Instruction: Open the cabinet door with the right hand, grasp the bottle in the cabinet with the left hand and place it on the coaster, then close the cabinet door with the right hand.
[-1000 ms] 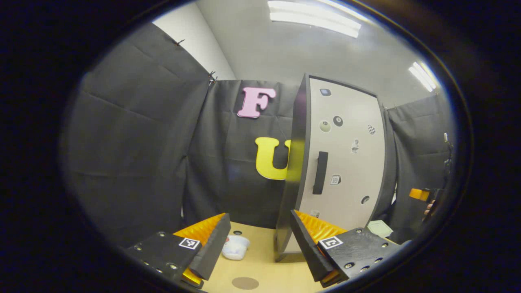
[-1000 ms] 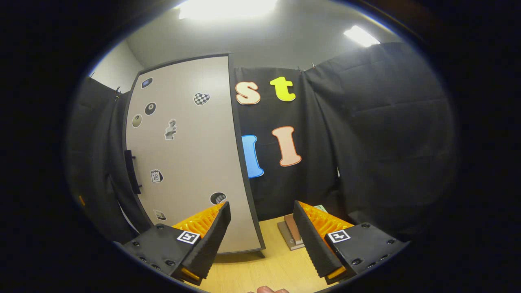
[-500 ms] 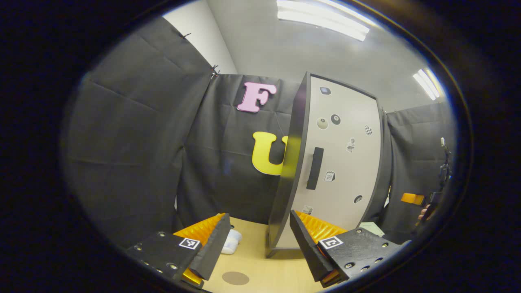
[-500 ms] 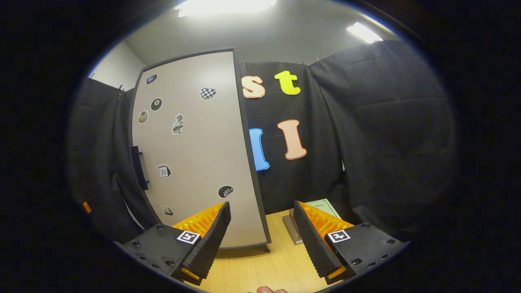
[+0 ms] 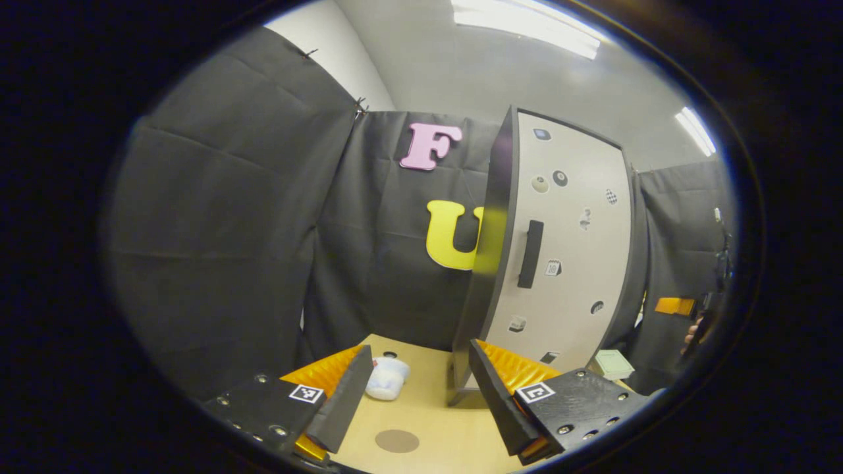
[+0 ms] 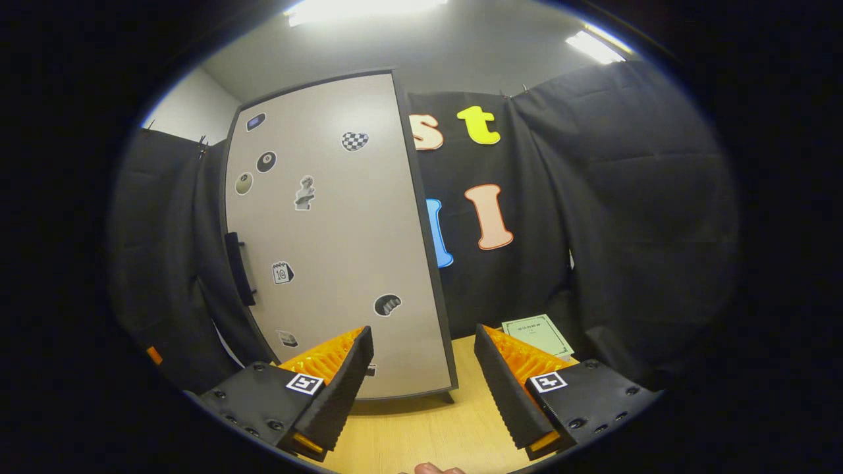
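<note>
Holding both grippers apart and empty, your left gripper [image 5: 416,408] hangs over the table [image 5: 435,438] above the round coaster [image 5: 397,440]. Since a second ago the cabinet door [image 6: 336,237], shut, has slid rightward before your right gripper [image 6: 421,395], uncovering a green booklet [image 6: 537,334]. The left gripper view adds a white bundle [image 5: 387,380] beside the cabinet's edge.

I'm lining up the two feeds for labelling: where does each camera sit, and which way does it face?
Left gripper view: rides the left gripper, jaws apart, low over the table; faces the cabinet's handle side, with the coaster ahead and a hand at far right.
Right gripper view: rides the right gripper, jaws apart; faces the cabinet door and a booklet; a fingertip shows at the bottom edge.
Shared: the closed cabinet, its handle and the table.
</note>
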A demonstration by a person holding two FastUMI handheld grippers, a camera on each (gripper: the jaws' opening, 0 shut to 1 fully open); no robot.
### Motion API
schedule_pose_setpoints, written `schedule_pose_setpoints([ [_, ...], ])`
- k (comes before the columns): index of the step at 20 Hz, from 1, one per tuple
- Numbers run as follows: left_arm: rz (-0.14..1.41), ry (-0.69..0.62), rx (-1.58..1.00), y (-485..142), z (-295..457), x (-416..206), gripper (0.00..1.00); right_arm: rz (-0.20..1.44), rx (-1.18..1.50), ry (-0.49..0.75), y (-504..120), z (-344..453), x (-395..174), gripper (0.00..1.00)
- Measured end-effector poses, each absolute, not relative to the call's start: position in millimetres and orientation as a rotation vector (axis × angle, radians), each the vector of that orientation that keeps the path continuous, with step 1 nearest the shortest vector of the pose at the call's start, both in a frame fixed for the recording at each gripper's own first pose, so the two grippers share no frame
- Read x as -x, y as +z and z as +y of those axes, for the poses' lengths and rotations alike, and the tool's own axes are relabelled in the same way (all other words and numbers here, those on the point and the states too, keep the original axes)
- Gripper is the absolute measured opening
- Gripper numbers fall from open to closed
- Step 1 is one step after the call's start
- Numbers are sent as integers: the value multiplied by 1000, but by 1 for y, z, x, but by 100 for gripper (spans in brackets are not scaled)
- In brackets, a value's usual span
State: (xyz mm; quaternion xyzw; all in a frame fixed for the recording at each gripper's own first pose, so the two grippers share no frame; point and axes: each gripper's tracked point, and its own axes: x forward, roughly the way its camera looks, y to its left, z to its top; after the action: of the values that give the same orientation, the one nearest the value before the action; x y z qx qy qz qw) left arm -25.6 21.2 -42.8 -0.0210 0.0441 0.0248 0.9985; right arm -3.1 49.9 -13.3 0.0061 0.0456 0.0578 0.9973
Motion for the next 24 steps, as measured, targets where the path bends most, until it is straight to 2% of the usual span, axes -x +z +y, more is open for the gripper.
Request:
schedule_pose_setpoints([
  [13,127,111,103,-69,45,43,90,-23,-47,380,47,195,-11,98],
  [24,163,248,153,-95,96,66,90,-5,-45,492,43,312,-48,98],
])
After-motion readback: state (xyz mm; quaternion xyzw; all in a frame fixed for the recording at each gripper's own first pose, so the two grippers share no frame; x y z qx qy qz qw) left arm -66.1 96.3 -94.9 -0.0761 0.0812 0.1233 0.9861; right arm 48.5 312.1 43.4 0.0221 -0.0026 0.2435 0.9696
